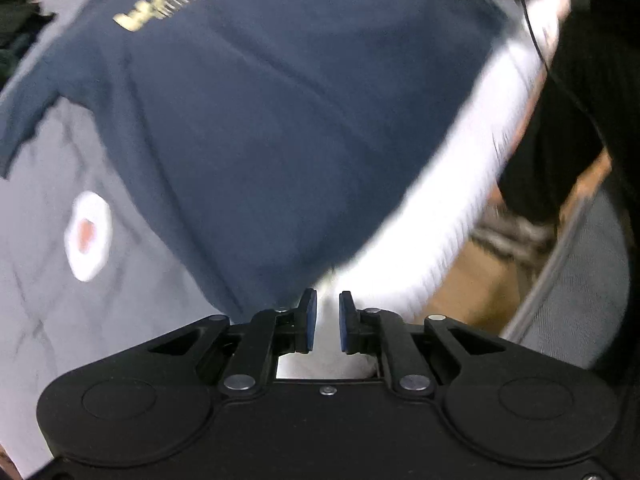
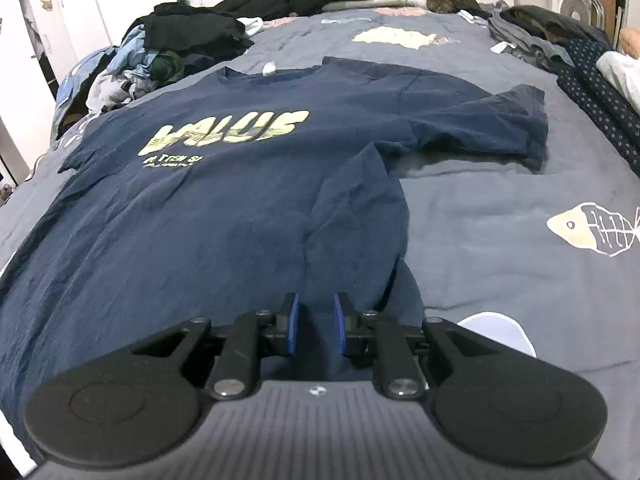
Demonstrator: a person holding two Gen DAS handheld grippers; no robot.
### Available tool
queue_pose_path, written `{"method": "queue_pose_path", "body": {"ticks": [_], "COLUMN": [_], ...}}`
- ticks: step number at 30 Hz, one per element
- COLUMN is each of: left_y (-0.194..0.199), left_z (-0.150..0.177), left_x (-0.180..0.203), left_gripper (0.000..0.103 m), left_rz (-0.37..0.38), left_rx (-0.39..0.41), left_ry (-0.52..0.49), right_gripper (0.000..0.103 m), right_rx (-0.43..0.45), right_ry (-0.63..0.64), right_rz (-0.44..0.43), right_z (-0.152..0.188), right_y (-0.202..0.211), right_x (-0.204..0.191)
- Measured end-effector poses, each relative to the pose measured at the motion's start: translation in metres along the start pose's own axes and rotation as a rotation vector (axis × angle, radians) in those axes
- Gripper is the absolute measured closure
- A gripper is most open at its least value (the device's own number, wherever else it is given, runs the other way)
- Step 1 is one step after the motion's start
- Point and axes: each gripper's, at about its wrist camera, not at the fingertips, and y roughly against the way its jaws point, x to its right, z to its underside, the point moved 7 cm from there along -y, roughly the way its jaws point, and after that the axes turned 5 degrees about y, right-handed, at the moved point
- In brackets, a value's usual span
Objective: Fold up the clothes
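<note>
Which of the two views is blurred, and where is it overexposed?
Left wrist view: motion blur smears the navy T-shirt, and the white bed edge is blown out. Right wrist view: sharp, evenly lit, with fisheye bending at the edges.

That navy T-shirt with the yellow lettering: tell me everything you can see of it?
The navy T-shirt lies front up, spread on a grey bedspread with fish prints. It looks like soft, creased cotton, with yellow lettering across the chest and a round neckline at the far end. One short sleeve sticks out sideways; the side below it is folded inward. The right gripper hovers over its near hem, slightly open.
</note>
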Motion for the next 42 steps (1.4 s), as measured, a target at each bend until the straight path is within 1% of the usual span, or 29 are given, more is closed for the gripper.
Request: {"method": "queue_pose_path", "body": {"ticks": [2, 3, 7, 12, 13, 15, 17, 22, 23, 25, 28, 30, 31, 32, 33, 34, 35, 36, 38, 40, 41, 42], "left_y": [-0.001, -0.005, -0.025, -0.034, -0.033, -0.031, -0.026, -0.011, -0.006, 0.007, 0.021, 0.029, 0.029, 0.028, 0.029, 0.029, 0.028, 0.027, 0.027, 0.023, 0.019, 0.015], "left_z": [-0.006, -0.008, -0.002, 0.014, 0.016, 0.020, 0.020, 0.012, 0.008, -0.006, -0.030, -0.049, -0.058, -0.068, -0.078, -0.088, -0.099, -0.109, -0.129, -0.146, -0.155, -0.164], "left_x": [-0.008, -0.012, -0.019, -0.015, -0.013, -0.009, -0.003, 0.003, 0.003, 0.000, -0.004, -0.005, -0.005, -0.006, -0.008, -0.010, -0.012, -0.014, -0.018, -0.024, -0.027, -0.031], "left_gripper": [0.090, 0.090, 0.090, 0.092, 0.092, 0.098, 0.098, 0.097, 0.097, 0.097, 0.097, 0.095, 0.093, 0.086, 0.077, 0.071, 0.061, 0.056, 0.056, 0.056, 0.056, 0.056], "left_rz": [-0.025, -0.025, -0.042, -0.002, 0.007, 0.033, 0.053, 0.037, 0.038, 0.038, 0.042, 0.065, 0.073, 0.074, 0.076, 0.089, 0.110, 0.131, 0.176, 0.211, 0.217, 0.213], "left_rx": [-0.009, -0.022, -0.114, -0.188, -0.191, -0.202, -0.207, -0.167, -0.144, -0.053, 0.106, 0.226, 0.273, 0.325, 0.378, 0.423, 0.469, 0.515, 0.602, 0.655, 0.669, 0.674], "left_ry": [0.000, -0.001, -0.023, -0.034, -0.036, -0.036, -0.036, -0.060, -0.045, 0.007, 0.100, 0.187, 0.224, 0.264, 0.299, 0.333, 0.375, 0.417, 0.501, 0.577, 0.607, 0.629], "right_gripper": [0.085, 0.085, 0.085, 0.085, 0.085, 0.085, 0.085, 0.085, 0.085, 0.085, 0.085, 0.085, 0.085, 0.085, 0.085, 0.085, 0.085, 0.085, 0.085, 0.085, 0.091, 0.101], "right_rx": [0.002, 0.003, 0.006, 0.007, 0.007, 0.007, 0.007, 0.007, 0.009, 0.019, 0.039, 0.034, 0.031, 0.028, 0.025, 0.022, 0.017, 0.012, 0.002, 0.006, 0.010, 0.013], "right_ry": [0.006, 0.003, -0.001, -0.009, -0.011, -0.007, -0.006, -0.008, -0.011, -0.020, -0.025, -0.022, -0.021, -0.019, -0.018, -0.011, 0.000, 0.009, 0.022, 0.041, 0.052, 0.052], "right_rz": [0.002, 0.002, -0.004, -0.007, -0.007, -0.006, -0.004, -0.007, -0.008, -0.006, 0.008, 0.011, 0.012, 0.013, 0.014, 0.016, 0.018, 0.019, 0.023, 0.025, 0.029, 0.028], "right_z": [0.000, 0.000, 0.000, 0.000, 0.000, 0.000, 0.000, -0.001, -0.001, -0.003, -0.006, -0.006, -0.006, -0.005, -0.005, -0.005, -0.004, -0.003, -0.001, 0.001, 0.002, 0.003], "right_y": [0.000, -0.001, -0.002, -0.003, -0.003, -0.004, -0.005, -0.004, -0.003, 0.001, 0.006, 0.005, 0.004, 0.003, 0.002, 0.001, 0.000, -0.002, -0.004, -0.005, -0.005, -0.005], "right_x": [-0.001, -0.001, 0.001, 0.001, 0.001, 0.000, 0.000, 0.001, 0.001, 0.003, 0.007, 0.007, 0.007, 0.007, 0.007, 0.006, 0.004, 0.003, 0.002, 0.000, 0.000, 0.001]}}
